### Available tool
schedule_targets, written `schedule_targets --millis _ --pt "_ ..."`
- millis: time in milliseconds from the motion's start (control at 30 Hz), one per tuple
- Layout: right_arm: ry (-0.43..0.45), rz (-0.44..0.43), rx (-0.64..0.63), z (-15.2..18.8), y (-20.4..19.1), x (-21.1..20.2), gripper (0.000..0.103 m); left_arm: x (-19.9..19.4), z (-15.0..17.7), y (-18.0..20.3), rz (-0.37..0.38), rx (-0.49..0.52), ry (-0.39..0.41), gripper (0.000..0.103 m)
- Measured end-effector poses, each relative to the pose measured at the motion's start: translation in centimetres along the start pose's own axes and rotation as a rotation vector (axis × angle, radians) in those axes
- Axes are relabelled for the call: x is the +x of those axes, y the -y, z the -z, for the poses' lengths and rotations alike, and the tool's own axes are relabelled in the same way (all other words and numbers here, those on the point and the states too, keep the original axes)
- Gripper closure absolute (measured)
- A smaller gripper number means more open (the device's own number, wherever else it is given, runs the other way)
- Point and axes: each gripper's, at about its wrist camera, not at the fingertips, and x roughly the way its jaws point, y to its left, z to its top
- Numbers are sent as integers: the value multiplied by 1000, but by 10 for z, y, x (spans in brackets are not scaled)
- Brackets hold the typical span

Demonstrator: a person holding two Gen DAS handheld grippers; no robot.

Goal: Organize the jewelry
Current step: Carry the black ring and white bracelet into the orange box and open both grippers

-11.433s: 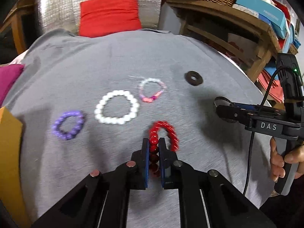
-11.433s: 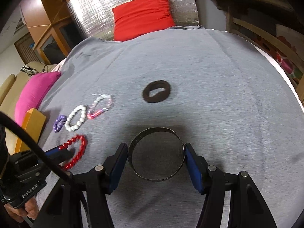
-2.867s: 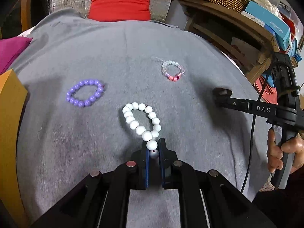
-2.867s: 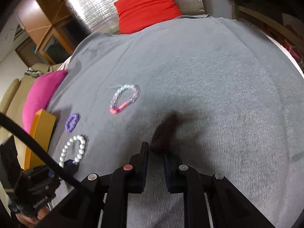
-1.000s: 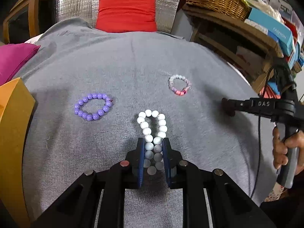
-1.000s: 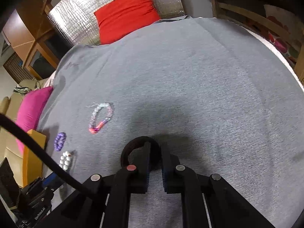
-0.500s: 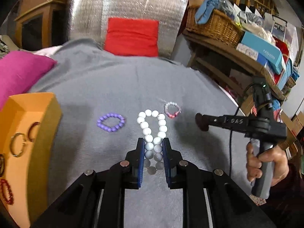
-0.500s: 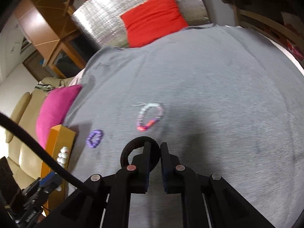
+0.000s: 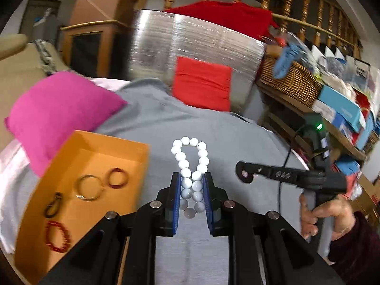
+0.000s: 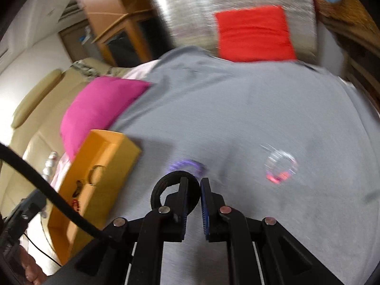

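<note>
Grey cloth [image 9: 237,133] bears an orange box [image 9: 99,156]. Left gripper [image 9: 191,187] clamps the white bead bracelet [image 9: 190,166]. Right gripper [image 10: 192,187] pinches a black ring [image 10: 159,190].

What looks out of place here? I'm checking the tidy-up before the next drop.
Two bracelets lie loose on the grey cloth, outside the orange box: a purple bracelet and a pink-and-clear bracelet. The left gripper holds the white bead bracelet; the right gripper holds the black ring.
</note>
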Motion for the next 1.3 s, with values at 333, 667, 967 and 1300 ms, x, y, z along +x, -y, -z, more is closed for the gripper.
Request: schedule_targets --millis 333,667,967,1300 --pt "-60 -104 -137 -44 -135 32 92 -9 17 -104 -194 -134 -70 84" --pt "-275 -81 -73 -67 -207 132 92 33 49 -157 -171 -301 -269 84" --pt "-353 1 -96 -72 -242 205 92 53 56 -161 -177 -333 -328 84" --pt "-330 43 -132 -72 -252 238 89 60 58 -156 -230 -344 -360 80"
